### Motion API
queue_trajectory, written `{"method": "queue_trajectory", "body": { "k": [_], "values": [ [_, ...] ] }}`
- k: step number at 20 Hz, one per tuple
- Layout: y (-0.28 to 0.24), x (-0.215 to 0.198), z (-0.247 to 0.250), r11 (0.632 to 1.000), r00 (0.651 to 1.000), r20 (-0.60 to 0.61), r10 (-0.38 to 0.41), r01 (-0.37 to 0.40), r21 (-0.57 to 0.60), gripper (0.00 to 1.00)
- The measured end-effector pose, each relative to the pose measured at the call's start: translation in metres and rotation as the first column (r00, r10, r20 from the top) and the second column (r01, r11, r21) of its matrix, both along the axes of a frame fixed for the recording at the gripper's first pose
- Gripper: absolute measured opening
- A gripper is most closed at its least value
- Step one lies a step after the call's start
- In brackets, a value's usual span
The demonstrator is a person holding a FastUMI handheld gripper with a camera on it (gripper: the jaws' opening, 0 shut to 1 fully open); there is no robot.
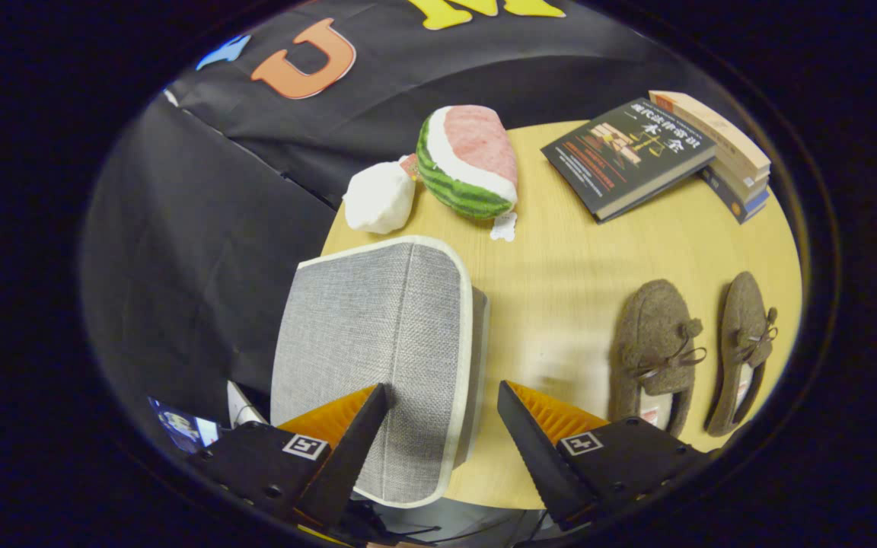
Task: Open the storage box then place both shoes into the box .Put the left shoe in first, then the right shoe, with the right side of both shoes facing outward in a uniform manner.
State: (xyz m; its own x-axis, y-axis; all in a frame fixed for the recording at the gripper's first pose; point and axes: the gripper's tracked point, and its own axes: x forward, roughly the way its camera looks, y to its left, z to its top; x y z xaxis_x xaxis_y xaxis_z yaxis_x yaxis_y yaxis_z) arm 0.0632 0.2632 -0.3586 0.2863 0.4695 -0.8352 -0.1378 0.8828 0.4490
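Grey woven fabric with a pale trim covers the storage box (377, 358), which sits closed at the near edge of the round wooden table (583, 251), its lid running away from me between and ahead of my fingers. My gripper (442, 426) is spread wide and grasps nothing, one finger over the lid, the other off its right side. I judge the lid's right-hand edge, where a seam shows, the place to catch: I would slide one finger under the trim, pinch lightly and lift slowly so the box does not drag. Both brown felt shoes (693, 354) wait side by side well to the right, clear of the lid's swing. Beyond lie a plush watermelon slice (469, 164), a white plush (379, 198) and stacked books (659, 152).
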Motion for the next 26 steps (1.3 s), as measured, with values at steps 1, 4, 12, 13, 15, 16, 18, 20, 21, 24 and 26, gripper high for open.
{"method": "queue_trajectory", "body": {
  "k": [1,4,12,13,15,16,18,20,21,24,26],
  "values": [
    [0.001,-0.002,-0.001,1.0,0.999,-0.03,-0.012,0.013,0.021,0.95],
    [0.005,-0.001,-0.003,0.995,0.995,-0.098,-0.024,0.034,0.098,0.9],
    [0.01,-0.004,0.0,0.985,0.986,-0.164,0.009,0.02,0.173,0.6],
    [0.008,-0.003,0.0,0.985,0.987,-0.162,0.008,0.02,0.169,0.56],
    [0.005,-0.004,0.001,0.988,0.989,-0.147,0.024,-0.001,0.155,0.48],
    [0.002,-0.005,0.003,0.988,0.989,-0.142,0.032,-0.01,0.151,0.43],
    [-0.002,-0.004,0.006,0.99,0.991,-0.13,0.035,-0.017,0.142,0.29],
    [-0.005,-0.003,0.016,0.989,0.992,-0.118,0.047,-0.03,0.144,0.2],
    [-0.005,-0.003,0.018,0.988,0.993,-0.114,0.038,-0.021,0.152,0.19],
    [-0.011,-0.003,0.039,0.984,0.993,-0.105,0.049,-0.03,0.174,0.07],
    [0.004,-0.006,0.033,0.981,0.991,-0.119,0.065,-0.042,0.188,0.01]
  ]
}}
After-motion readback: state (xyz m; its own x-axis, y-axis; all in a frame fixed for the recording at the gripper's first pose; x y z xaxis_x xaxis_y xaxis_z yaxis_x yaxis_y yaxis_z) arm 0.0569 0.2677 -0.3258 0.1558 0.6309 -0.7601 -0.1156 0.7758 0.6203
